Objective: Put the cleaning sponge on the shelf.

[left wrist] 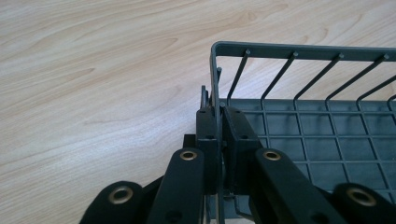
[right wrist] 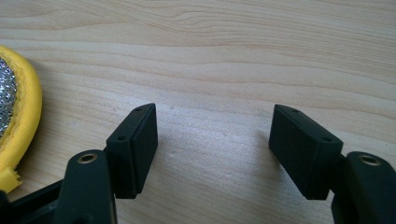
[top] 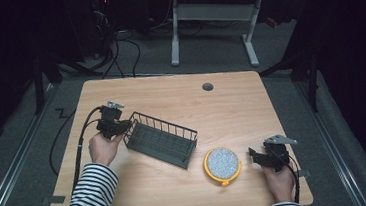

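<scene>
A dark grey wire basket (top: 161, 139) lies on the wooden table (top: 221, 104), left of centre. My left gripper (top: 117, 125) is shut on the basket's left end wall (left wrist: 215, 93); its two pads (left wrist: 233, 135) clamp the thin wall between them. A round sparkly silver pad with a yellow rim (top: 222, 165) lies near the front, also at the left edge of the right gripper view as the yellow rim (right wrist: 21, 126). My right gripper (top: 258, 157) rests on the table just right of that pad, jaws wide open, nothing between its pads (right wrist: 135, 149).
A small round grommet hole (top: 207, 87) sits near the table's far edge. Beyond the table stand a white desk frame (top: 212, 25) and cables on the dark floor. A striped sleeve (top: 91, 196) comes in at the lower left.
</scene>
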Demonstrator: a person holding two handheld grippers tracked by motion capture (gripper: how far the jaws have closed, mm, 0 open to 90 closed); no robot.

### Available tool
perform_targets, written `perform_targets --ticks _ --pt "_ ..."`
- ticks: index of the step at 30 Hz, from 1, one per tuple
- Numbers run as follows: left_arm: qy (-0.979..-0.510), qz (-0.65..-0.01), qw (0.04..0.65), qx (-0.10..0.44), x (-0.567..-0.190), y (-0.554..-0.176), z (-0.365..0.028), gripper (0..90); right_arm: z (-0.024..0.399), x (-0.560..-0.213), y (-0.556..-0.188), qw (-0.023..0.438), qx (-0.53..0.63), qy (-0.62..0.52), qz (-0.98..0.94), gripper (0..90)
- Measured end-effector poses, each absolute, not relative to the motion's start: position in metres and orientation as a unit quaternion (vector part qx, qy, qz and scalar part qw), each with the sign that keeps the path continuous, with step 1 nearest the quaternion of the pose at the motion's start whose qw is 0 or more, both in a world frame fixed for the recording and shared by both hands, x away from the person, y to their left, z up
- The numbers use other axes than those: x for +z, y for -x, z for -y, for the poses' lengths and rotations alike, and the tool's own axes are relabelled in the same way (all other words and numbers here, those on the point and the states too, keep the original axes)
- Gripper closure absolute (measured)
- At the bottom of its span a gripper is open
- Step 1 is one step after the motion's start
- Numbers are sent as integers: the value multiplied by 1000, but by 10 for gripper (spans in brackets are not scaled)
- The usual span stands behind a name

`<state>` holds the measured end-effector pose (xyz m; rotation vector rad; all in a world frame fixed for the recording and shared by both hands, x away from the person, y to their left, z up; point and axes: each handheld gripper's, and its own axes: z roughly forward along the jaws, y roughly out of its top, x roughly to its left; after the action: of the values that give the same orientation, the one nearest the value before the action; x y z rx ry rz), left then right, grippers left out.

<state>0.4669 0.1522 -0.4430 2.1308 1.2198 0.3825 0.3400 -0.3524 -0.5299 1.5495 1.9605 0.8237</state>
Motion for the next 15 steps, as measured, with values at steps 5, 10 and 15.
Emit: perform_targets --ticks 5,10,15 --pt "-814 -461 321 149 -443 -465 -150 851 352 -530 -340 253 303 -570 -721 327" --pt "-809 -464 332 145 -442 -462 -154 820 352 -530 -340 253 303 -570 -721 327" --pt "-801 -470 341 147 -440 -461 -159 611 352 -530 -340 253 303 -570 -721 326"
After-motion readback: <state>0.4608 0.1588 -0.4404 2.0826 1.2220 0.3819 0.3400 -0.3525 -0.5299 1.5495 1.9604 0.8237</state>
